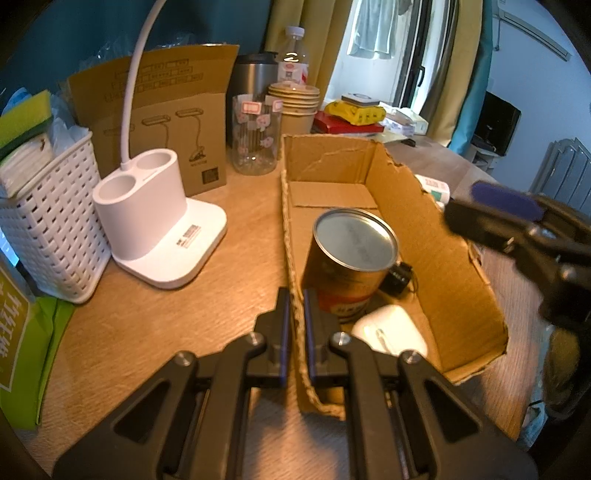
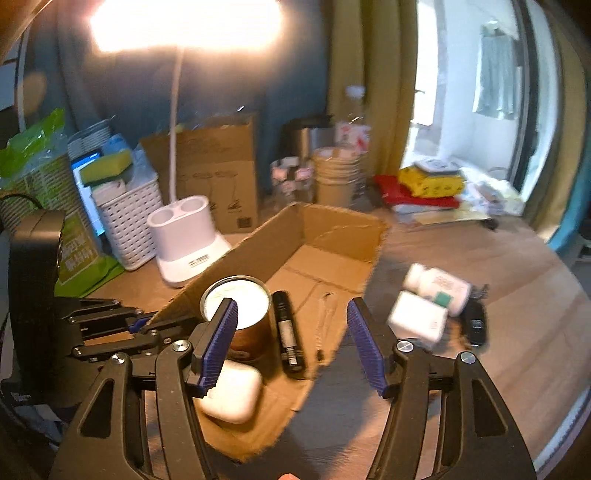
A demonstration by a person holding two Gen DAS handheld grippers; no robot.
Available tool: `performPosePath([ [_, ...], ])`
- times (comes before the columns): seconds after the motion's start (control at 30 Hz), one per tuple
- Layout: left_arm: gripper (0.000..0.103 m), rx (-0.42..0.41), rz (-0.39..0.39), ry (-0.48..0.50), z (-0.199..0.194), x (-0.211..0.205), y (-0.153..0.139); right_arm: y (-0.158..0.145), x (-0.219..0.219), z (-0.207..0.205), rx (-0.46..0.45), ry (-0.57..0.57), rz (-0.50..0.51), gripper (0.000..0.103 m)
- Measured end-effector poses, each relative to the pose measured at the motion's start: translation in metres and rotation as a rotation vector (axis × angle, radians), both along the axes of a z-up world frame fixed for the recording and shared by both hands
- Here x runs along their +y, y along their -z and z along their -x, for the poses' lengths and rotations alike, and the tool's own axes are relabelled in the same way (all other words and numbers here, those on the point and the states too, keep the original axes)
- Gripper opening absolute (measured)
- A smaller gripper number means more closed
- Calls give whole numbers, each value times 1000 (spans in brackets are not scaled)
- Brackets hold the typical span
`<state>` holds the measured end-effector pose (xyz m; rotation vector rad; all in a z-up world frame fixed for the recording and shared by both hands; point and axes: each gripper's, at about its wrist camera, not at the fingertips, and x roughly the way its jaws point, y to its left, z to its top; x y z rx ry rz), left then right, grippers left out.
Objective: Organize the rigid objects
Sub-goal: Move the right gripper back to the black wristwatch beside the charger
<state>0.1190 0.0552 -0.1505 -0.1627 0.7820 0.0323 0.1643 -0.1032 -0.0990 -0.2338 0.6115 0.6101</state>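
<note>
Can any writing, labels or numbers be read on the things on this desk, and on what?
None reads clearly.
Green bag: large white characters, cut off.
Lamp base: small sticker, too small.
Lamp carton: drawings, a code square, tiny print.
Can: red label, blurred.
White bottle: label blurred.
Black tube: white print, blurred.

Can (image 1: pixel 351 254) hides most of the small black thing (image 1: pixel 397 277) behind it. Right gripper (image 1: pixel 517 221) blurred, cut by frame edge. Bottles (image 2: pixel 436 288) on bench motion-blurred, labels unreadable. Lamp head (image 2: pixel 184 22) blown out.
</note>
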Motion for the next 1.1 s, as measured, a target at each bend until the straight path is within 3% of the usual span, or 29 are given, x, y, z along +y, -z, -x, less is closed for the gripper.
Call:
performPosePath([
  [0.57,8,-1,-1,0,1,0,0,-17,-42,-5,-91,161,-51,65],
  [0.63,8,-2,-1,0,1,0,0,-17,-43,-3,-102,162,-48,70],
  [1.1,8,-2,-1,0,1,0,0,-14,-62,-10,-102,225,-57,74],
])
